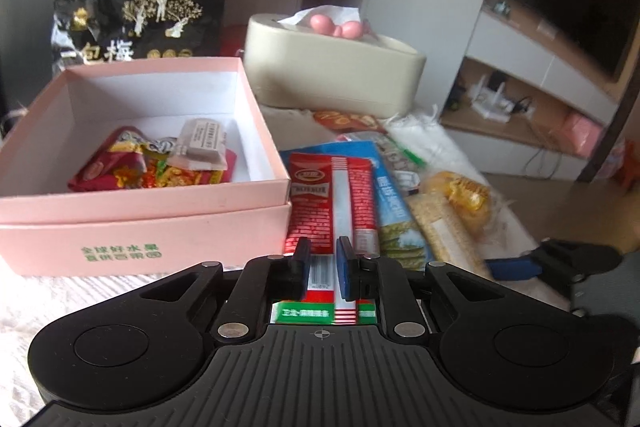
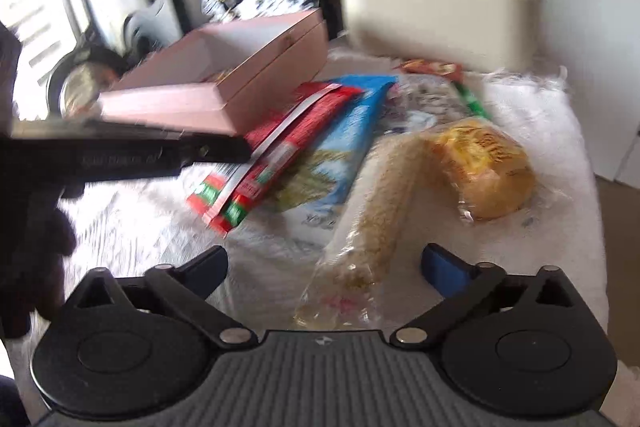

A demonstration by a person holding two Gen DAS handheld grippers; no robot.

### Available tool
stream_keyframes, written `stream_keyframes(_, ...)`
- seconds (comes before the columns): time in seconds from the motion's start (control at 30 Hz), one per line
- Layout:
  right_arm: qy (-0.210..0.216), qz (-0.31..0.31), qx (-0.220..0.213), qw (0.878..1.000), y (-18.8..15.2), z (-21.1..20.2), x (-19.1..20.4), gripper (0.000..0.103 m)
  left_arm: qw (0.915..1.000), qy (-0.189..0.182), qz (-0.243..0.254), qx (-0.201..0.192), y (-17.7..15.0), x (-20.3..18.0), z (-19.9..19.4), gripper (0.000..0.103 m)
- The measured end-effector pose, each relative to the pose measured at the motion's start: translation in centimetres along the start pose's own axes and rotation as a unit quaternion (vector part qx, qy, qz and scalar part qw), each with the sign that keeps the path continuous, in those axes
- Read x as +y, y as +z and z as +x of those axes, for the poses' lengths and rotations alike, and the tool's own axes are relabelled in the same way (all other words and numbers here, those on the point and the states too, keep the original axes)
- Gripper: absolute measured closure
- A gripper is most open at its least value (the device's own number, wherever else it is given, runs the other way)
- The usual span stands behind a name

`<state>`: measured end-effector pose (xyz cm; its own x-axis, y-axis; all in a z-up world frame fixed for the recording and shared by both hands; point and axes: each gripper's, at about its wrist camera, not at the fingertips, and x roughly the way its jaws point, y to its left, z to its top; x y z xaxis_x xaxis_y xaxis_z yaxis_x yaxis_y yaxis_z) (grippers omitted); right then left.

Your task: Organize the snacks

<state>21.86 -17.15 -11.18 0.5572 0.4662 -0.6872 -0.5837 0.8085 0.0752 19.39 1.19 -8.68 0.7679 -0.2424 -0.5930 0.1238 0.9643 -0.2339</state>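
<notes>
Left claw (image 1: 323,269): closed down on the near end of the red snack packet (image 1: 332,203), its pads pinching the silver centre seam close to the barcode.
Right claw (image 2: 324,267): wide open and holding nothing; the clear end of the sesame-coated stick (image 2: 384,187) lies between its fingers without being pressed.
Red snack packet: flat on the white tabletop (image 1: 100,291), overlapping the blue packet (image 1: 394,203), just to the 3 o'clock side of the pink box (image 1: 140,223).
Pink box: lid off, seated in its own lid, at 10 o'clock of the left claw; a few small wrapped snacks (image 1: 152,163) already sit in it.
Other loose snacks: the wrapped yellow cake (image 2: 486,167) at 1 o'clock of the right claw, with more packets heaped beyond it.
Background: a black plum bag (image 1: 140,19) behind the box and a beige tissue box (image 1: 332,67) at 12 o'clock.
Handling, red packet: probably light, thin and glossy, so it will flop and may slide; the sealed seam or end crimp gives the surest hold.
Handling, stick and cake: likely brittle or soft under loose film; take them lightly by the twisted wrapper end, not across the body.
</notes>
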Motion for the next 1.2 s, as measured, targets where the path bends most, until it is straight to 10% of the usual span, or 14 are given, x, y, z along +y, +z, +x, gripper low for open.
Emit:
stream_keyframes(0.37, -0.008, 0.001, -0.010, 1.000, -0.2, -0.1, 0.2, 0.000, 0.9961, -0.022, 0.084, 0.018, -0.8, -2.3, 0.2, 0.080)
stream_keyframes(0.87, -0.112, -0.002, -0.139, 0.984, 1.5, -2.9, 5.1, 0.012, 0.9966, 0.017, -0.080, -0.013, 0.3, 5.1, -3.5, 0.080)
stream_keyframes(1.2, -0.145, -0.023, -0.074, 0.986, 3.7, 3.1, 7.8, 0.029, 0.9966, -0.020, -0.080, 0.004, -0.7, 6.0, -3.9, 0.080)
